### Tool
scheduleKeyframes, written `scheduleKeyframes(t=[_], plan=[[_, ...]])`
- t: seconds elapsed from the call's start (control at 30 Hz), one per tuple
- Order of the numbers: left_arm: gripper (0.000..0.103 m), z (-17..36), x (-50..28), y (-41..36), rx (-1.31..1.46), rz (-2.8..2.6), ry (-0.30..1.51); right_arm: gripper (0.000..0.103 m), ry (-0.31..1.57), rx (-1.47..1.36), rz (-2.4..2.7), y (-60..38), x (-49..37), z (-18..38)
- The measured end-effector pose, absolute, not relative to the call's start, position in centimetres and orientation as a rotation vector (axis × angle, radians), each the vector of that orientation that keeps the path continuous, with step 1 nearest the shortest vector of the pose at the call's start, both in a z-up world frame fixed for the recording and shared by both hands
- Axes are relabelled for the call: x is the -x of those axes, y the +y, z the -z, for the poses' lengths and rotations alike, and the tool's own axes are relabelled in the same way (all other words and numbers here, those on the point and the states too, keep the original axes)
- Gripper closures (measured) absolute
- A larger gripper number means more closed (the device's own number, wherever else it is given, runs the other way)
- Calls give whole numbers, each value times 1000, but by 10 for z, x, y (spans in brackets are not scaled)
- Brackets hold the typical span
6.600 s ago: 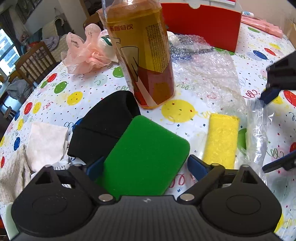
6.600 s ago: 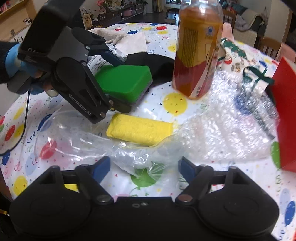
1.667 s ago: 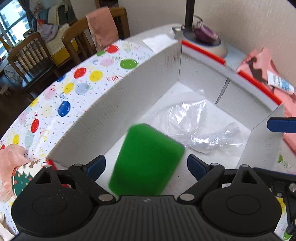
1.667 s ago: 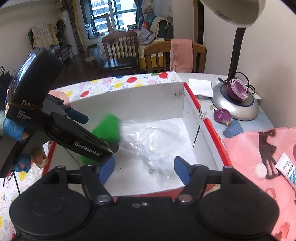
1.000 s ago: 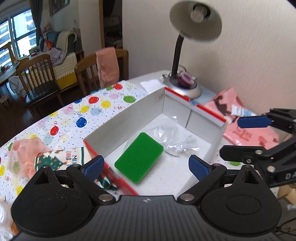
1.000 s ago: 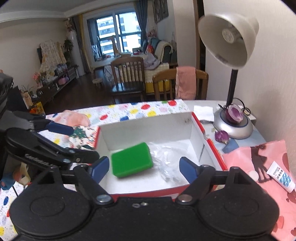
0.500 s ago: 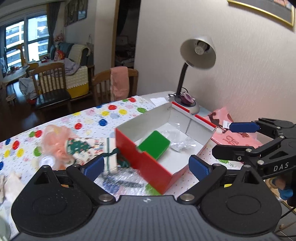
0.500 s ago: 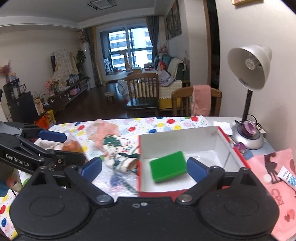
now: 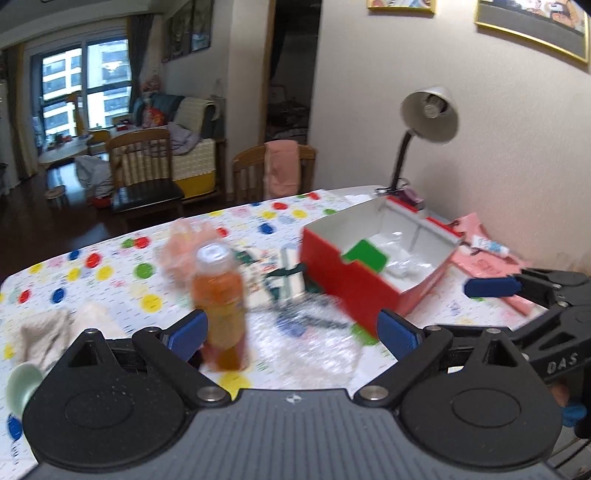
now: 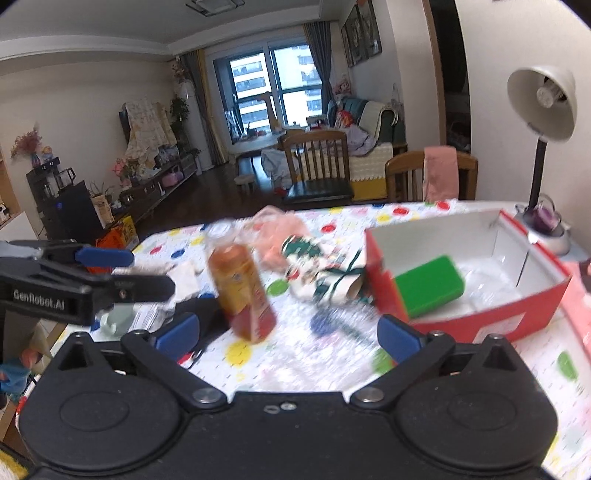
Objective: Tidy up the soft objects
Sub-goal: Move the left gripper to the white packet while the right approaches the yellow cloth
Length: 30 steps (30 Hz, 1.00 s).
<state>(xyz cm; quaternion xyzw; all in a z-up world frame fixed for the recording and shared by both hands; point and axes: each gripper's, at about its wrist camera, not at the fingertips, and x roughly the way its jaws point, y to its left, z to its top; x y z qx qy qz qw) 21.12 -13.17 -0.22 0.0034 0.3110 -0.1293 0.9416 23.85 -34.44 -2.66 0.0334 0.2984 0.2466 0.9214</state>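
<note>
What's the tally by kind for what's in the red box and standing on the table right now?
Green sponge, in the red box: 1
Clear plastic wrap, in the box: 1
Orange drink bottle, upright on the table: 1
Desk lamp, behind the box: 1
Total: 4

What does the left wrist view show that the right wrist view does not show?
Only the left wrist view shows the right gripper beside the box, and the framed pictures above the lamp. Only the right wrist view shows the left gripper, open and empty. Both share the red box holding the green sponge, the orange bottle and the desk lamp.
</note>
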Motion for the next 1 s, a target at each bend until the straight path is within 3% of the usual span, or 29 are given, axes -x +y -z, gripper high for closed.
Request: scheduleKeyframes(t=[0.6,1.0], plan=[[5,72,-216,-21,50,-19,695,4,804,0,-511,-277,-221,87],[5,125,-244,23,31,-159,742,18,914,103,-543,-254,-226,118]])
